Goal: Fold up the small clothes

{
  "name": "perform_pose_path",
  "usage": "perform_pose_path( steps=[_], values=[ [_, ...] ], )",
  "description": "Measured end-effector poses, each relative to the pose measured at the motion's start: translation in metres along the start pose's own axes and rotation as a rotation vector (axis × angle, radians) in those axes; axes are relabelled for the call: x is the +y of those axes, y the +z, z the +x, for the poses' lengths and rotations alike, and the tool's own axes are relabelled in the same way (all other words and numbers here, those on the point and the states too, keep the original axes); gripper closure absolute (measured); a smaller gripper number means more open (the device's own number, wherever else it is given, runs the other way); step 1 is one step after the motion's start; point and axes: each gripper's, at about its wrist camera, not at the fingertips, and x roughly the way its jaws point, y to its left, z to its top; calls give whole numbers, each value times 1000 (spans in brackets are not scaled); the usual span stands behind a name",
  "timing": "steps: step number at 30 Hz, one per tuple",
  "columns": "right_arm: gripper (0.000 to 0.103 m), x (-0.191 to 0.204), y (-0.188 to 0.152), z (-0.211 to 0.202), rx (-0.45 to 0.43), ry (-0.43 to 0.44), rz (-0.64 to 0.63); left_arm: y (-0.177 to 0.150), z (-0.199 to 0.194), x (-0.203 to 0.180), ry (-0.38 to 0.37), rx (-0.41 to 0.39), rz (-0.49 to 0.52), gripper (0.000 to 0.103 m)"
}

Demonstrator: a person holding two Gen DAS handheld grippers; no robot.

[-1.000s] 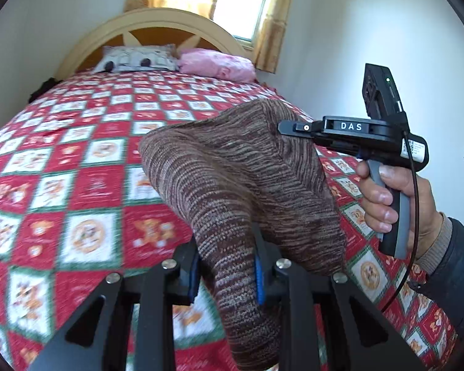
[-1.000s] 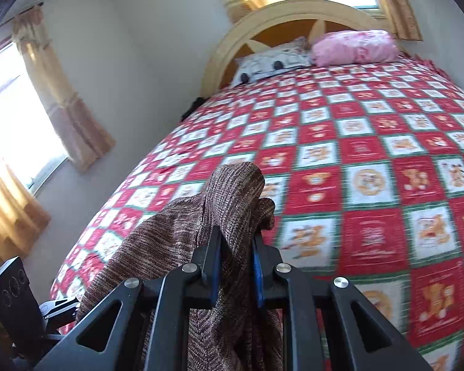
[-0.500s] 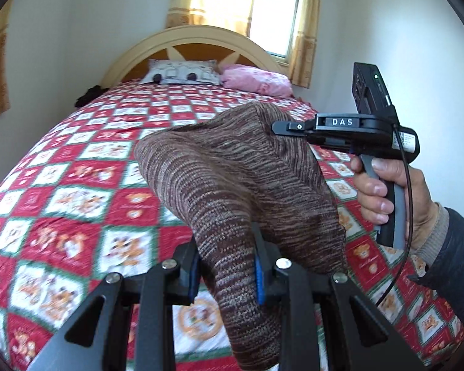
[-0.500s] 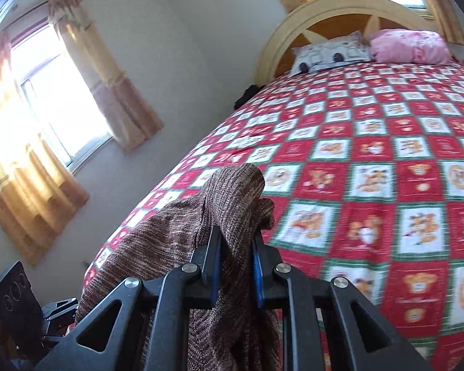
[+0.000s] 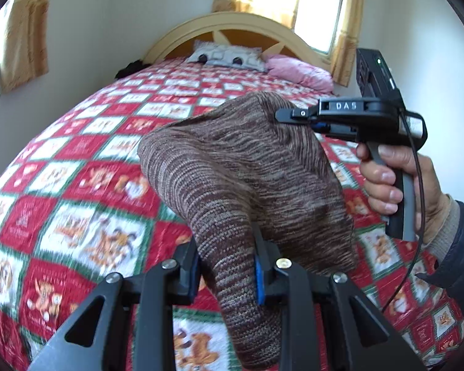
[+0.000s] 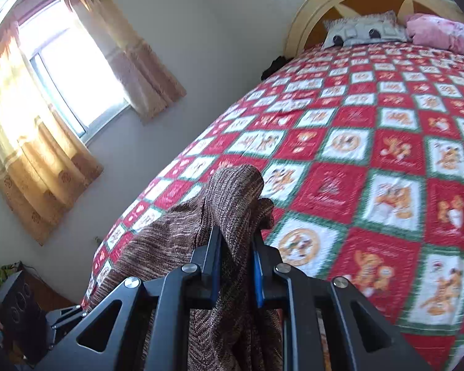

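Note:
A brown striped knit garment hangs in the air above the bed, stretched between both grippers. My left gripper is shut on one bunched end of it. My right gripper is shut on the other end; in the left wrist view it comes in from the right, held by a hand, pinching the garment's far top corner. The garment's lower part drapes down out of sight in both views.
The bed has a red, white and green patchwork cover with bear prints. A grey pillow and a pink pillow lie at the wooden headboard. A curtained window is on the left wall.
Both grippers have lifted and drawn back from the headboard with the garment held between them; more of the bed and the left window show now. The grips have not changed.

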Motion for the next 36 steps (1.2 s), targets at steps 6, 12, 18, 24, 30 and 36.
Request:
perform_pose_path(
  steps=[6, 12, 18, 24, 30, 36],
  values=[
    [86, 1, -4, 46, 76, -48, -20, -18, 22, 21, 28, 54, -66, 75],
    [80, -23, -9, 72, 151, -120, 15, -28, 28, 13, 70, 47, -44, 57],
    [76, -27, -20, 18, 90, -104, 14, -22, 16, 19, 113, 18, -55, 42],
    [75, -11, -53, -41, 82, -32, -11, -3, 12, 42, 216, -39, -84, 26],
    [75, 17, -113, -57, 155, -23, -67, -9, 30, 52, 251, 7, -106, 23],
    [87, 25, -148, -46, 230, -75, -112, -12, 26, 49, 247, 0, -119, 23]
  ],
)
